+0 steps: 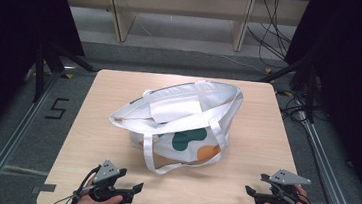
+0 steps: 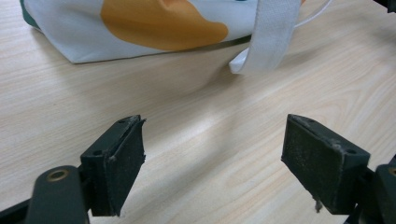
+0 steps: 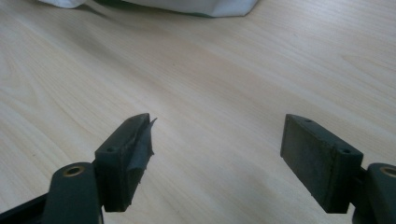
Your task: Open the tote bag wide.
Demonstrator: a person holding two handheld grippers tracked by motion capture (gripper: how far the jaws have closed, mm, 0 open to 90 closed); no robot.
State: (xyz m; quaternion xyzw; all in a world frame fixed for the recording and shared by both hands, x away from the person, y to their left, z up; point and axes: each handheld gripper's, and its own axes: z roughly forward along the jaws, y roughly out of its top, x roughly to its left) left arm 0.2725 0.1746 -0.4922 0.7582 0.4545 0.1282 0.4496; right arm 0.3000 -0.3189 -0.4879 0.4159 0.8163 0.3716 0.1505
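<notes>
**Both grippers empty, tote ahead between them**

Left gripper (image 1: 136,187): jaws spread wide, nothing between them, bare table (image 1: 246,138) under them in the left gripper view. Right gripper (image 1: 250,191): same, jaws apart, empty.

Tote bag (image 1: 182,119) lies on its side mid-table, ahead of both tools and inboard of each: forward-right of the left one, forward-left of the right one. Well apart from both, no contact.

Long axis runs roughly crosswise with a slant, far-right end farther away. Mouth faces up and toward the far side; printed panel faces the grippers.

Key relation: the front handle loop (image 1: 151,154) hangs off the near face and drapes onto the table just ahead of the left gripper. In the left gripper view the strap (image 2: 268,39) sits ahead, right of the jaw centreline. My read: left is nearer, so it goes first; right has a longer reach to the bag's near-right corner (image 3: 205,7).
</notes>
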